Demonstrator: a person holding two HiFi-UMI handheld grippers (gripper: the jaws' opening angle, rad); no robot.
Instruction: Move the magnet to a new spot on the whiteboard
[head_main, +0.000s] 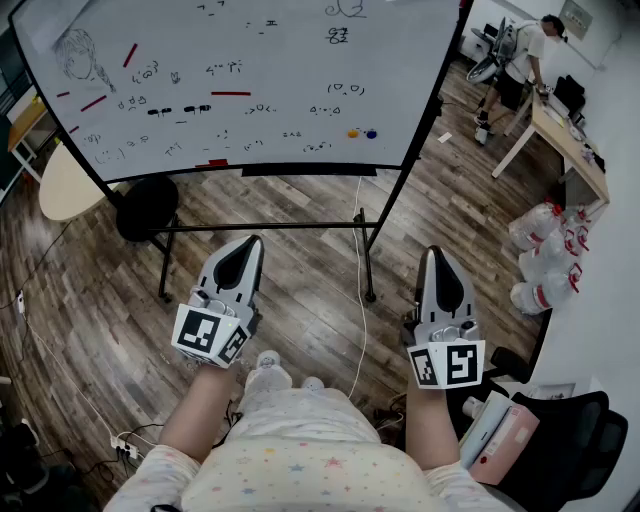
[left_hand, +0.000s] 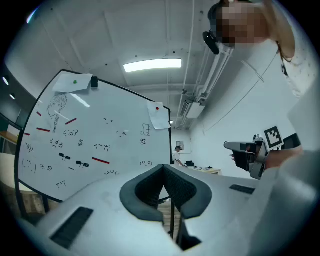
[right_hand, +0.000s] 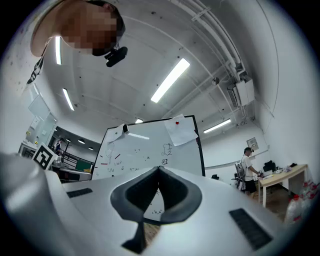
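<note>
Left gripper (head_main: 248, 243), right gripper (head_main: 437, 253): both jaws closed tip to tip, nothing held, well apart from the whiteboard (head_main: 290, 70). Likely targets are the orange magnet (head_main: 352, 132) and blue magnet (head_main: 371, 133), low right on the board.

Judgement: step in, open one pair, pinch the rim, pull straight off.

Unclear which magnet is meant. The head view cuts off the board's top.
</note>
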